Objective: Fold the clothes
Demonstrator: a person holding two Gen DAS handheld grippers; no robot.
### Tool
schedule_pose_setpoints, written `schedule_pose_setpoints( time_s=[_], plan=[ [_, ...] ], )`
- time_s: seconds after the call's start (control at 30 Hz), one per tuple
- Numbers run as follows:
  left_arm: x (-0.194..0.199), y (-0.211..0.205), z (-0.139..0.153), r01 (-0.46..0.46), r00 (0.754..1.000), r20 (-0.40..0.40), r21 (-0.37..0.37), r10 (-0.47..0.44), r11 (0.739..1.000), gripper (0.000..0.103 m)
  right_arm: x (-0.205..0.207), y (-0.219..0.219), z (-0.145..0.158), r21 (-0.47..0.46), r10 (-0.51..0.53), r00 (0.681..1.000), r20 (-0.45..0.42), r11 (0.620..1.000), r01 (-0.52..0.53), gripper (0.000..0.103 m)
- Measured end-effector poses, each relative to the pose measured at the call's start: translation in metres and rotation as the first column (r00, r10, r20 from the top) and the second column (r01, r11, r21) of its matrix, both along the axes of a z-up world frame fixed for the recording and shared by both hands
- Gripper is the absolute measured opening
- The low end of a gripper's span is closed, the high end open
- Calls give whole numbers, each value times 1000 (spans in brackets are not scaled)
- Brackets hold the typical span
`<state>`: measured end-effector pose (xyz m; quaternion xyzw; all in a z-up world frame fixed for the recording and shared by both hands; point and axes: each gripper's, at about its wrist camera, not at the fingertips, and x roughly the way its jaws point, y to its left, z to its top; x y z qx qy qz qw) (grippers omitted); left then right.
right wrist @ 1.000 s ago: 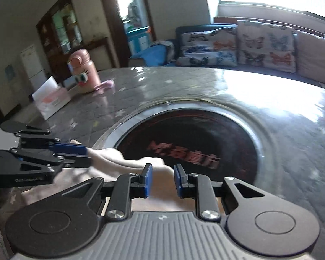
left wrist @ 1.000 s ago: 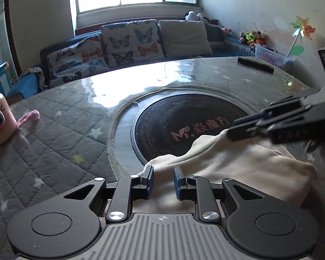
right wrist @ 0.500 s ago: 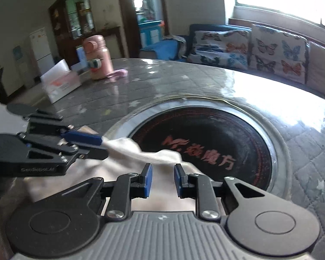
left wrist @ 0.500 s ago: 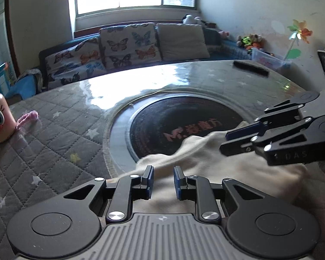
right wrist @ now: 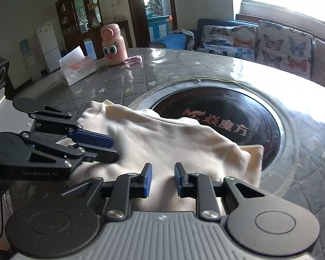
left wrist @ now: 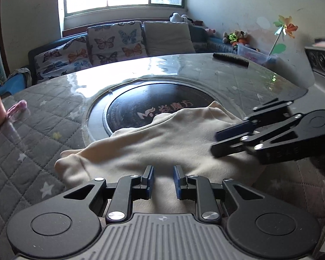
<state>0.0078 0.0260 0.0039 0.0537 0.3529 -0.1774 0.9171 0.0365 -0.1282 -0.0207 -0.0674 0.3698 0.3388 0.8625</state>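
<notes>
A cream garment lies bunched on the round table, its far edge over the black centre disc. It also shows in the right wrist view. My left gripper is open just above the garment's near edge, nothing between its fingers. My right gripper is open over the garment's near edge too. In the left wrist view the right gripper comes in from the right over the cloth. In the right wrist view the left gripper comes in from the left, its fingers apart.
The table has a grey quilted cover. A pink bottle, a pink cloth scrap and a tissue box stand at its far left. A dark remote lies at the far right. A sofa is behind.
Both grippers have drawn back toward the near edge and risen a little. More of the garment shows, spread wider across the table.
</notes>
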Motion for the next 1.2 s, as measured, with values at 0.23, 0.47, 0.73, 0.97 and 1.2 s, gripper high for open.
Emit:
schedule_pose_setpoints(
  time_s=[0.23,0.47,0.73,0.97,1.2],
  plan=[
    [-18,18,4,-51,999,3,-3,51,999,23,-10,-28,-1,19,-60,998,-4,998,60,23],
    [-43,37,5,-84,996,9,11,84,996,23,-28,-45,5,23,-76,997,23,997,76,26],
    [-64,46,8,-107,994,15,25,106,994,23,-43,-60,8,-4,-79,996,49,997,80,26],
    [-72,53,5,-136,991,3,44,136,990,24,-48,-59,2,-60,-57,997,43,996,60,26],
    [-72,54,16,-155,987,40,30,154,987,24,-51,-47,26,-1,-2,995,104,1000,2,27]
  ],
)
